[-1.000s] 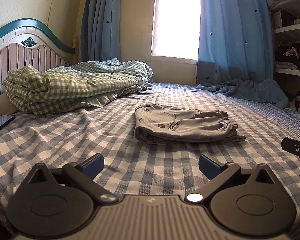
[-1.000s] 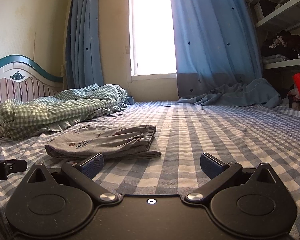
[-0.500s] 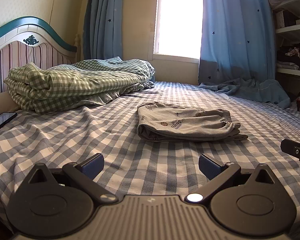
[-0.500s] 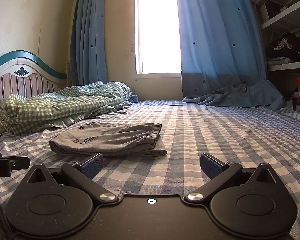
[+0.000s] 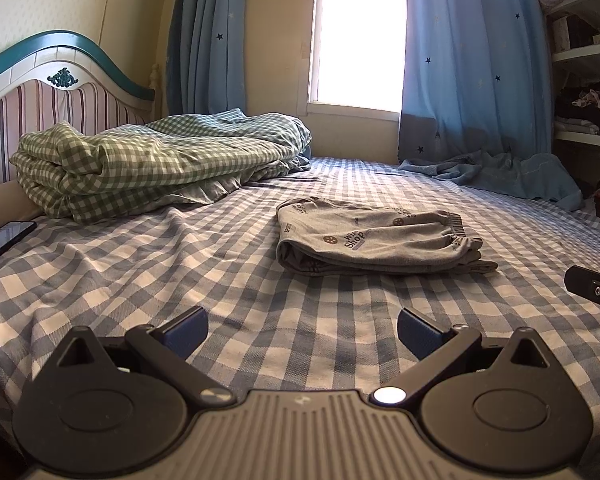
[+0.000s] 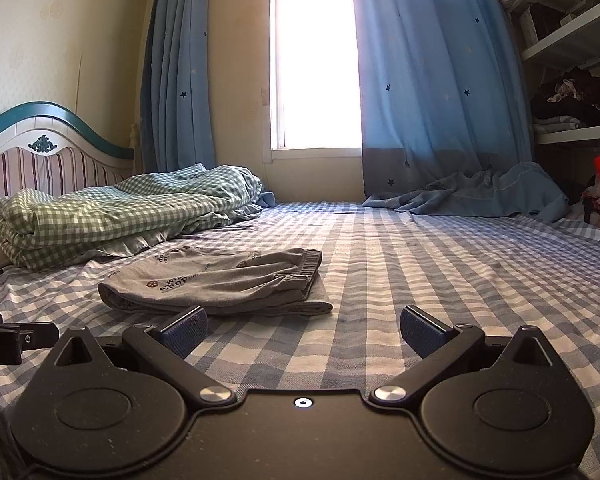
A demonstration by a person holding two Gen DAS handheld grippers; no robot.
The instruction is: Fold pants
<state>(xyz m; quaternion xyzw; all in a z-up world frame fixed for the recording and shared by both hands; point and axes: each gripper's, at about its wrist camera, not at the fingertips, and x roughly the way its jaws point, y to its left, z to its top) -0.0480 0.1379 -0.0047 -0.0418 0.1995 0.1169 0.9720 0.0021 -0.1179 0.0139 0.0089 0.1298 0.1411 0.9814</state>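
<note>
Grey printed pants [image 5: 376, 240] lie folded in a flat bundle on the blue checked bed sheet [image 5: 140, 272]. They also show in the right wrist view [image 6: 216, 280], left of centre. My left gripper [image 5: 302, 326] is open and empty, low over the sheet, well short of the pants. My right gripper [image 6: 304, 326] is open and empty, just in front of the pants' near edge. Each gripper's tip shows at the edge of the other's view.
A folded green checked quilt [image 5: 148, 164] lies by the headboard [image 5: 56, 92] at the left. A phone [image 5: 4, 240] lies on the sheet at far left. Blue cloth [image 5: 500, 172] is heaped by the curtain. Shelves [image 6: 572, 80] stand at the right.
Both grippers have drawn back and tilted a little, so the pants sit slightly farther off. The pants have not moved. Both jaws stay open.
</note>
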